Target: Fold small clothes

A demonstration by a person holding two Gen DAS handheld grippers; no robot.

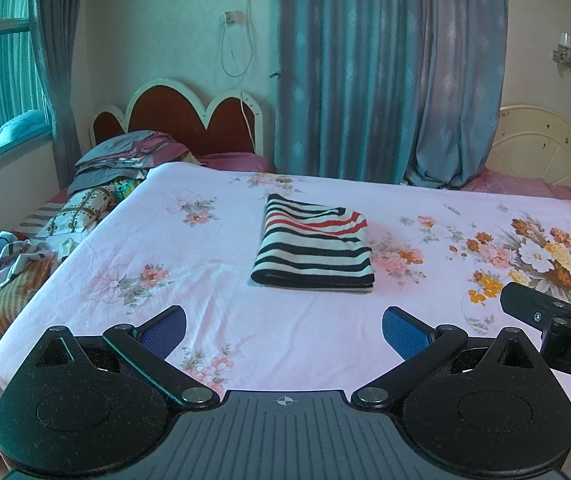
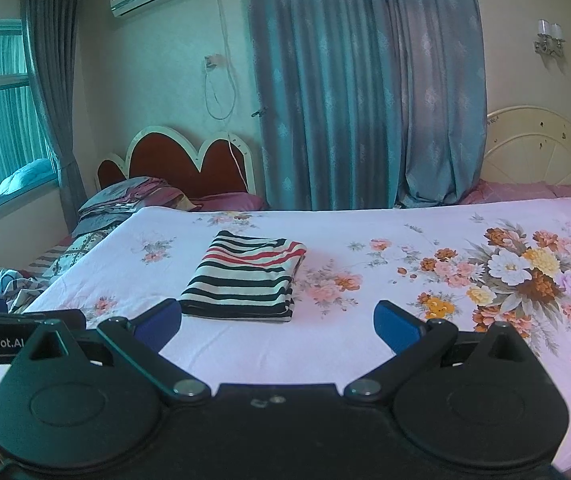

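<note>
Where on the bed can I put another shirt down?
Free: the floral sheet left of the folded striped shirt, and between it and the big flower print. Crowded: the bedding pile by the red headboard.

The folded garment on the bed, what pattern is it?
Folded striped garment: black, white, some red stripes; clearest in left wrist view.

Your right tongs [image 2: 277, 326] stand wide apart and empty over the near edge of the bed [image 2: 365, 360], their blue pads [image 2: 395, 326] clear of the cloth. Just beyond them, left of centre, the striped garment [image 2: 245, 276] lies folded into a neat rectangle on the floral sheet [image 2: 485, 280]. Part of your left tongs [image 2: 25, 324] shows at the near left edge.
</note>
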